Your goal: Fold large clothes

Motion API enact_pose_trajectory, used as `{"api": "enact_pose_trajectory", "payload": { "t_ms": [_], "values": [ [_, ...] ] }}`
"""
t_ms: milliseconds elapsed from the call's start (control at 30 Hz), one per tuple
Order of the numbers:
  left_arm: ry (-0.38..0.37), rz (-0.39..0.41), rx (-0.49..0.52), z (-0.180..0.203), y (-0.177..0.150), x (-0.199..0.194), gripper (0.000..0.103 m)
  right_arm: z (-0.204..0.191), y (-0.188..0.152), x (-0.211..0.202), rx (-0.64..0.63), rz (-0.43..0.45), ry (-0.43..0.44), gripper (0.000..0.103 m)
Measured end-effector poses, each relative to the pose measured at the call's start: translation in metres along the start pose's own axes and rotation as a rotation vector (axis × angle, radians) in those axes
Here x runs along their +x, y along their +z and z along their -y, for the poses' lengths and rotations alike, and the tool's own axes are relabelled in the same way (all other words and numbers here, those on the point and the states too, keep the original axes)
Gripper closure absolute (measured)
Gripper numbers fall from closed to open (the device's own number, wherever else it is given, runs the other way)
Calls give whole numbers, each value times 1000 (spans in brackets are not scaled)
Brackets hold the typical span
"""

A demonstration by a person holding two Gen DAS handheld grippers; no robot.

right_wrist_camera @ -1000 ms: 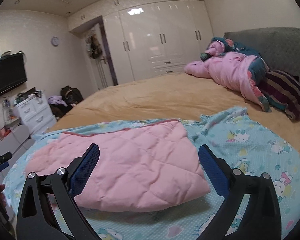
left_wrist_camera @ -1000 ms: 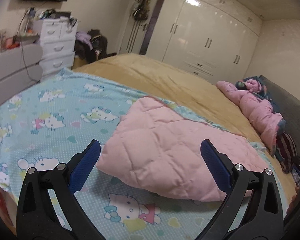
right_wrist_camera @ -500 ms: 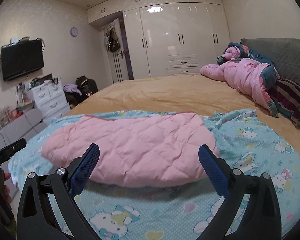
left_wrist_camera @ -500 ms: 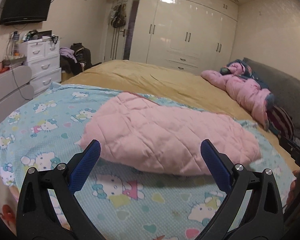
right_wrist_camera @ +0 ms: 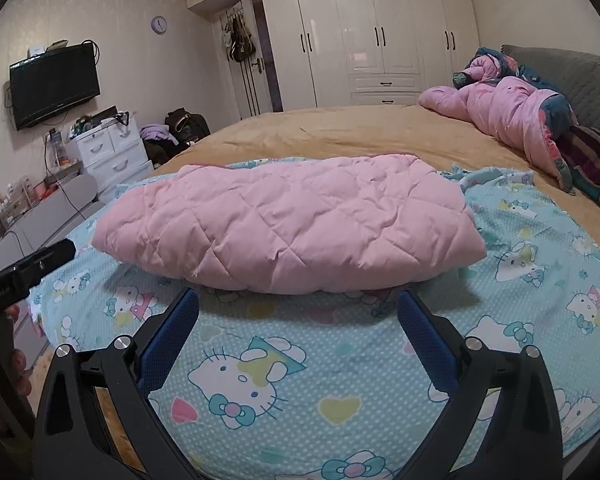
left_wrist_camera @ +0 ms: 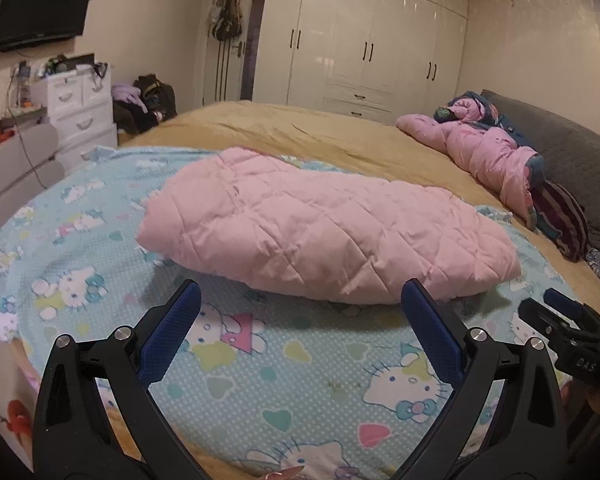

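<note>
A pink quilted garment lies folded into a flat oblong on a light blue cartoon-cat sheet spread over the bed. It also shows in the right wrist view, on the same sheet. My left gripper is open and empty, hovering above the sheet just short of the garment's near edge. My right gripper is open and empty, also just short of the near edge. The right gripper shows at the right edge of the left wrist view; there I cannot tell how its jaws stand.
A tan bedspread covers the bed beyond the sheet. A pile of pink bedding and a striped pillow lie by the grey headboard. White drawers, a wall TV and wardrobes stand around.
Both grippers have drawn back toward the near edge of the bed and levelled out. The garment now sits farther from the fingers. Both stay open and empty.
</note>
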State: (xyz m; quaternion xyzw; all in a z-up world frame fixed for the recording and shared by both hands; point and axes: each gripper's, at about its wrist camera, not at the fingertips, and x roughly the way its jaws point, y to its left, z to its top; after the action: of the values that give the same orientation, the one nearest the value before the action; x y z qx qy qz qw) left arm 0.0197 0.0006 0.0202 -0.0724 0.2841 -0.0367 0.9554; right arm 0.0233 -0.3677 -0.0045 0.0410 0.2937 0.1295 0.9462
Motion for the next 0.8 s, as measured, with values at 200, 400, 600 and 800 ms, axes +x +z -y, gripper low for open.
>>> {"api": "enact_pose_trajectory", "payload": {
  "t_ms": [200, 400, 600, 800],
  "values": [
    [2, -9, 13, 4, -2, 3, 9, 1, 0, 2, -9, -11, 7, 4],
    [5, -20, 11, 4, -4, 4, 9, 1, -2, 4, -4, -23, 14, 4],
    [37, -30, 17, 5, -4, 4, 9, 0, -2, 5, -3, -32, 25, 4],
    [47, -40, 17, 3, -4, 5, 9, 0, -1, 6, 2, -32, 27, 4]
  ]
}}
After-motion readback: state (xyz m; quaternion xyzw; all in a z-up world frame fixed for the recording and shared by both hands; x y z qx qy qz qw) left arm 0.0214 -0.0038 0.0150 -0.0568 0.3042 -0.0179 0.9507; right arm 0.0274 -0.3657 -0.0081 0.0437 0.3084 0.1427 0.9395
